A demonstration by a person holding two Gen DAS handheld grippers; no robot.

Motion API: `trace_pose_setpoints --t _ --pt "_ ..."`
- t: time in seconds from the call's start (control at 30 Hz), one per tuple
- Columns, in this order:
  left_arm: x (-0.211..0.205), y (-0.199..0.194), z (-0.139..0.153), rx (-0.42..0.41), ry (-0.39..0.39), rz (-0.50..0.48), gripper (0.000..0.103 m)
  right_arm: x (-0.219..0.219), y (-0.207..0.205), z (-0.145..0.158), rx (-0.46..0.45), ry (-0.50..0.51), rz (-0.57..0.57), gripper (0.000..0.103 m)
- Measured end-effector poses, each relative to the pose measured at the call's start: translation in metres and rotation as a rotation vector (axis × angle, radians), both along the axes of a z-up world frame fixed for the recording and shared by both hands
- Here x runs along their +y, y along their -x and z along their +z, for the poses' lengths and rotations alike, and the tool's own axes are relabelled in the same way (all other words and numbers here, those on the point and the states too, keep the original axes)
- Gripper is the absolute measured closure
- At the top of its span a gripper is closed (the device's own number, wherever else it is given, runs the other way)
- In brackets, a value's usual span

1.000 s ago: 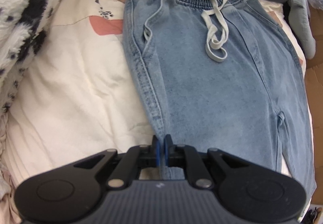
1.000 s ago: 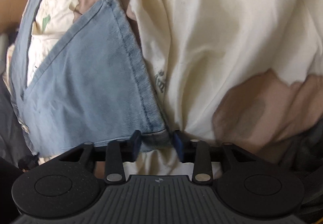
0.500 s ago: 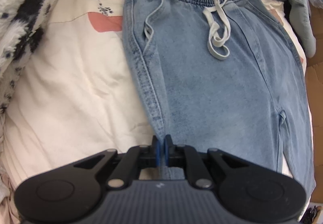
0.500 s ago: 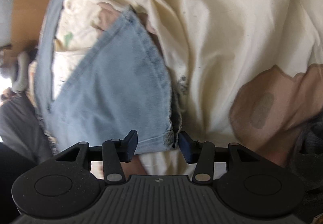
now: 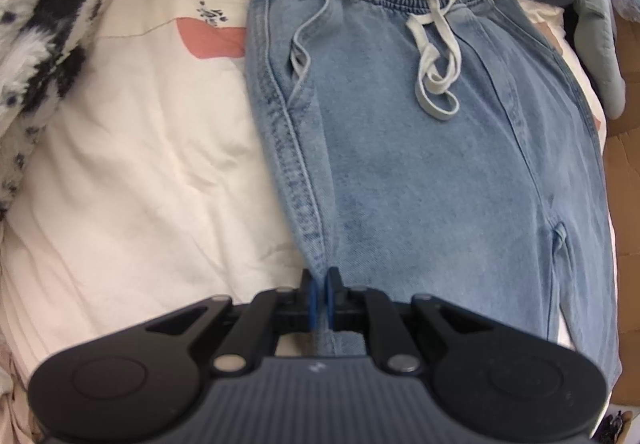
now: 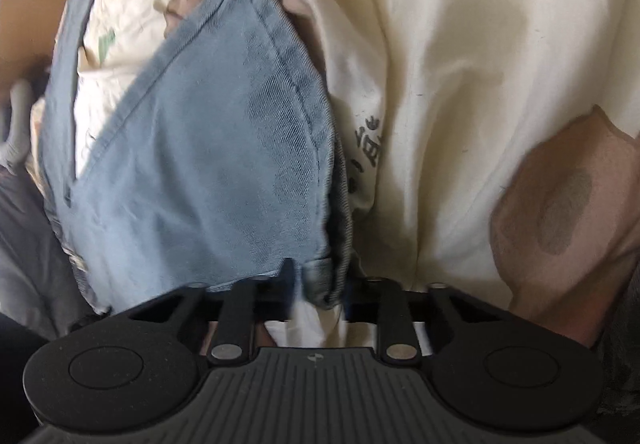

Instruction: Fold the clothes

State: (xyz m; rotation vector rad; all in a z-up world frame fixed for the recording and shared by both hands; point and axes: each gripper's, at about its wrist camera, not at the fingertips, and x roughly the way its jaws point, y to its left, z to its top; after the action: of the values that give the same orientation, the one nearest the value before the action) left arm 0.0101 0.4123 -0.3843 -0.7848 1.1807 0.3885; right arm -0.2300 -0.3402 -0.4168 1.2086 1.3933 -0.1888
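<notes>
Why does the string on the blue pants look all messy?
The white drawstring on the jeans lies untied in loose loops below the waistband. The hip pocket also gapes open in a wavy edge. Nothing looks torn or spilled; the rest of the jeans lie fairly flat on the cream bedding.

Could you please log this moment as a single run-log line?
task: fold clothes | left gripper: shut on light blue denim trousers side seam | right gripper: closing on trouser leg hem | surface: cream bedsheet
</notes>
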Motion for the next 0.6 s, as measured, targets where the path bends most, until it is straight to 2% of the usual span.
trace_pose_setpoints --t 0.1,0.37,0.6 --pt "0.004 0.003 -0.004 -0.018 0.017 0.022 0.095 -0.002 -0.003 0.004 -0.004 0.009 -0.010 0.093" --pt "0.012 0.012 -0.011 -0.088 0.048 0.098 0.090 -0.009 -0.002 0.015 -0.028 0.033 -0.058 0.093" --pt "0.017 0.011 -0.016 -0.109 0.068 0.119 0.090 0.000 -0.005 0.001 0.020 0.045 -0.076 0.090"
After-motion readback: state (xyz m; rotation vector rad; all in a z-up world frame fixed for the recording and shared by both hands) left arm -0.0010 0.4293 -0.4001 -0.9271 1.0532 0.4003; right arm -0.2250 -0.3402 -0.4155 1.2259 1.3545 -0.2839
